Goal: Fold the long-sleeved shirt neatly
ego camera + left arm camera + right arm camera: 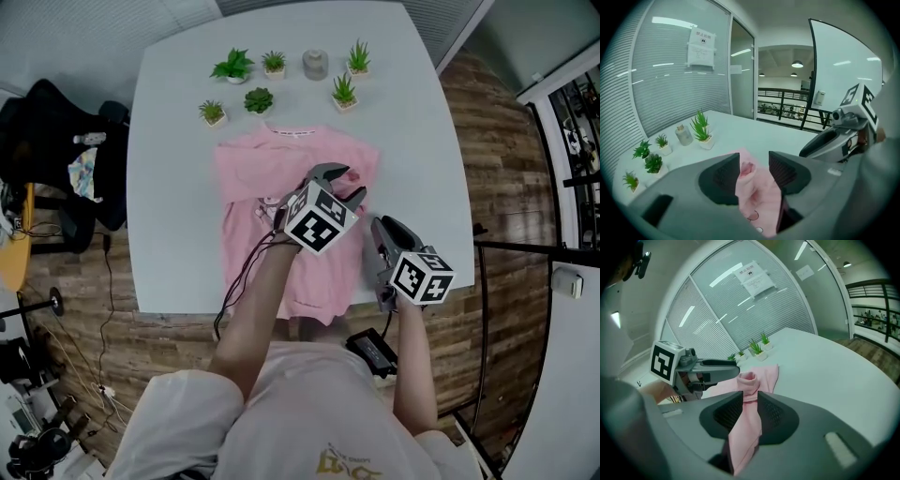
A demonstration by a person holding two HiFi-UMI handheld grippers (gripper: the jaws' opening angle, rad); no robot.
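While the white table (169,187) sat on wood flooring with potted plants (234,67) along its far edge, the pink shirt (253,178) lay spread on it. Your left gripper (753,163) angled down, jaws apart around a loose fold; your right gripper (749,397) pinched shirt cloth tight. The notice (701,48) on the glass wall was unreadable.

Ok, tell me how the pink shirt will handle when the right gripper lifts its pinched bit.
Probably floppy: the pink shirt bunches and hangs limp from the right gripper. Likely light, since a narrow pinch holds that fold. It should drag rather than slide cleanly; the rest lies wrinkled on the table.
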